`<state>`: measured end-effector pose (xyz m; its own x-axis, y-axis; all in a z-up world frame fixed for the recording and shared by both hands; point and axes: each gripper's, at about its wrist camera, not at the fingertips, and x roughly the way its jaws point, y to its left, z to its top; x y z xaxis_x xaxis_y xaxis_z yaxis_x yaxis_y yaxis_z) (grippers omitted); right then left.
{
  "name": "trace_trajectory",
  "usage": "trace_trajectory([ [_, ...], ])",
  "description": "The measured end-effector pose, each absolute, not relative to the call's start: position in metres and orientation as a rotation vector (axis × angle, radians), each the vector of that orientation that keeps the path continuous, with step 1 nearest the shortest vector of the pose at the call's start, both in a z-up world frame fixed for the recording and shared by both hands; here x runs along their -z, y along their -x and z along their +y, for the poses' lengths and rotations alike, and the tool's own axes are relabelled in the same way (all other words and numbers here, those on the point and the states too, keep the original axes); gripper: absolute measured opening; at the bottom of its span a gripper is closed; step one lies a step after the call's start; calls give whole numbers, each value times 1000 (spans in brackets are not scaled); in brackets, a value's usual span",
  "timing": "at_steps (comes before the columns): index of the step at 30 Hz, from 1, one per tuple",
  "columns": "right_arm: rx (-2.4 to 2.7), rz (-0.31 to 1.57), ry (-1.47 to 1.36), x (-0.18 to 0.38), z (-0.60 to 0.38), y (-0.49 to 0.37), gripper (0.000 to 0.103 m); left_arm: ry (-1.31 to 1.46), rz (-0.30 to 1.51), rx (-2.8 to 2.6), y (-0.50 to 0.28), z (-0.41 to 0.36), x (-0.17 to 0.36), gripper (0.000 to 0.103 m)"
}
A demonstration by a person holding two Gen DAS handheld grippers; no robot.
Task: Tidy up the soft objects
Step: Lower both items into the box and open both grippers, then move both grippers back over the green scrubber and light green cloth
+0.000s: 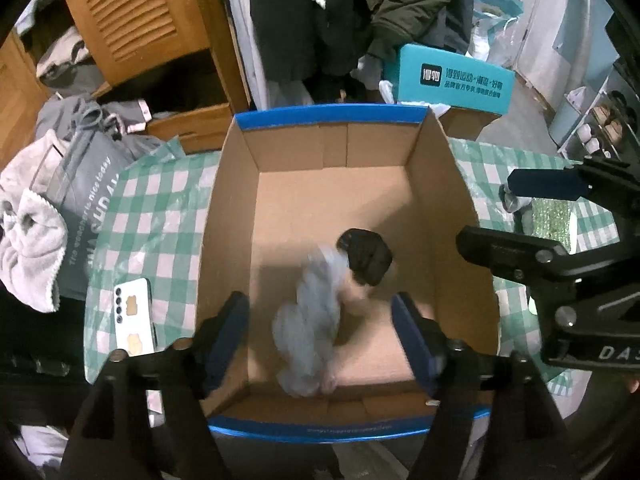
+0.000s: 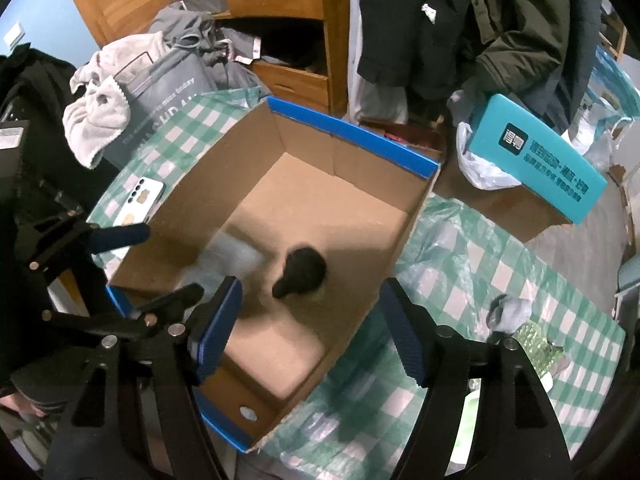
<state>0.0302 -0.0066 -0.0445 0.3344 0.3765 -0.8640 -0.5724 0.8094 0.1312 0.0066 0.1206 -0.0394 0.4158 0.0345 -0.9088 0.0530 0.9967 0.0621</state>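
An open cardboard box (image 1: pixel 436 200) with blue rims stands on the green checked tablecloth. Inside it lie a blurred light grey-blue soft bundle (image 1: pixel 312 320) and a rolled black soft item (image 1: pixel 366 256). My left gripper (image 1: pixel 320 340) is open above the box's near end, with the grey bundle below and between its fingers, untouched. My right gripper (image 2: pixel 312 332) is open over the box's near right wall (image 2: pixel 384 276); the black item (image 2: pixel 302 270) and the blurred grey bundle (image 2: pixel 232 256) lie in the box (image 2: pixel 256 168) ahead. A grey soft item (image 2: pixel 510 314) lies on the cloth at right.
A white phone (image 1: pixel 134 316) lies on the cloth left of the box. A grey bag (image 1: pixel 86 200) and a pale towel (image 1: pixel 28 240) are heaped at left. A teal carton (image 1: pixel 452 80) stands behind. A green glittery object (image 2: pixel 536 344) lies at right.
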Motion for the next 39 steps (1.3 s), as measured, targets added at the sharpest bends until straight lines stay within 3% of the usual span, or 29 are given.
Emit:
trace_trajectory([
  [39, -406, 1079, 26, 61, -163, -39, 73, -206, 1187, 150, -19, 12, 44, 77],
])
